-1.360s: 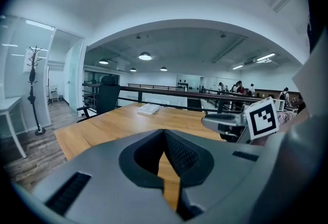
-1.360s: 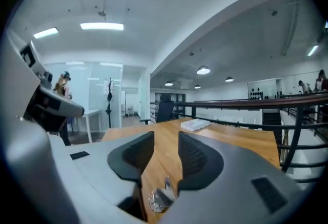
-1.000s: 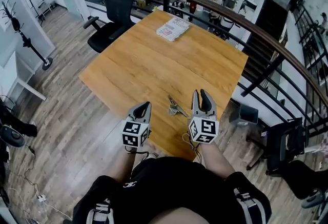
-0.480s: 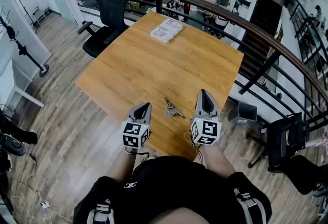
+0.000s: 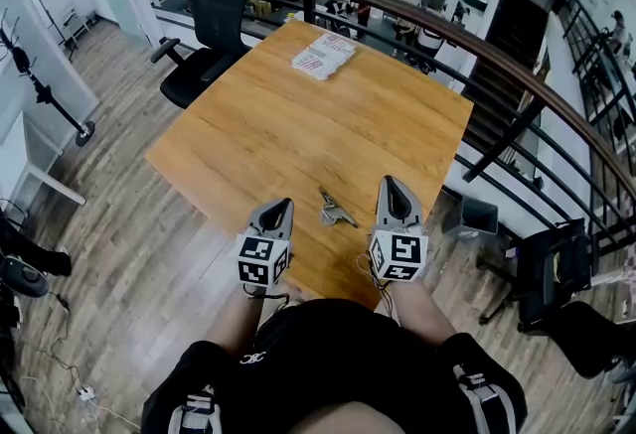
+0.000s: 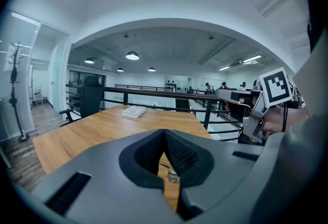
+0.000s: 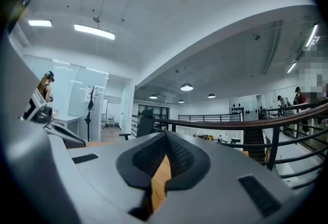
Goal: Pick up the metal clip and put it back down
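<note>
The metal clip lies flat on the wooden table near its front edge, between my two grippers and touched by neither. In the left gripper view the clip shows through the gap below the closed tips. My left gripper is shut and empty, left of the clip. My right gripper is shut and empty, right of the clip and a little farther forward. In the right gripper view the right gripper has its jaws meeting at the tips, with only table wood behind them.
A wrapped white packet lies at the table's far edge. A black office chair stands at the far left corner. A curved dark railing runs behind and to the right of the table, and another chair sits at right.
My right gripper's jaws have closed with nothing between them. Both grippers stay near the front edge, the clip unmoved on the table; the head view shifted slightly.
</note>
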`<move>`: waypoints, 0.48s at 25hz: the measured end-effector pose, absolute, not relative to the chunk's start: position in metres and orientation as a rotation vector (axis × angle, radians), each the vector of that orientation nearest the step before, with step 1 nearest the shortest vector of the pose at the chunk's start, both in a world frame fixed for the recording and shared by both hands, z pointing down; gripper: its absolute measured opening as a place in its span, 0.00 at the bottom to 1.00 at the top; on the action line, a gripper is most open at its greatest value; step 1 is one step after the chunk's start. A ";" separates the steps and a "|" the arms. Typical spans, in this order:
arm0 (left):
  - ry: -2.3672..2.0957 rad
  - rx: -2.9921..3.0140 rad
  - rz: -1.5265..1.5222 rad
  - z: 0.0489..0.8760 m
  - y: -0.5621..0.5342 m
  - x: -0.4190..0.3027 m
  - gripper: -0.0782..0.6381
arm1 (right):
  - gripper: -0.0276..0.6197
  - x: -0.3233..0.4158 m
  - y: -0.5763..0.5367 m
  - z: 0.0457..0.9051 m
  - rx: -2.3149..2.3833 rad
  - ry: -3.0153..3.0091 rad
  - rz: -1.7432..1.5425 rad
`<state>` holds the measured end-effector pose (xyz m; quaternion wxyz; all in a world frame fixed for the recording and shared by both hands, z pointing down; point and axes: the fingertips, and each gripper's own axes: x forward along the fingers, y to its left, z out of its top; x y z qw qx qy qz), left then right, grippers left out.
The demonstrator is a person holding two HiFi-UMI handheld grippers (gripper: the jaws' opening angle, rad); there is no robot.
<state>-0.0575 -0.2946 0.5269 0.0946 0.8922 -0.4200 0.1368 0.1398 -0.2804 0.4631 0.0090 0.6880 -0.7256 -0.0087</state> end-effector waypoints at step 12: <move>-1.279 2.629 0.401 0.525 -0.291 -0.065 0.12 | 0.06 0.133 -0.281 0.463 2.120 -2.271 -0.052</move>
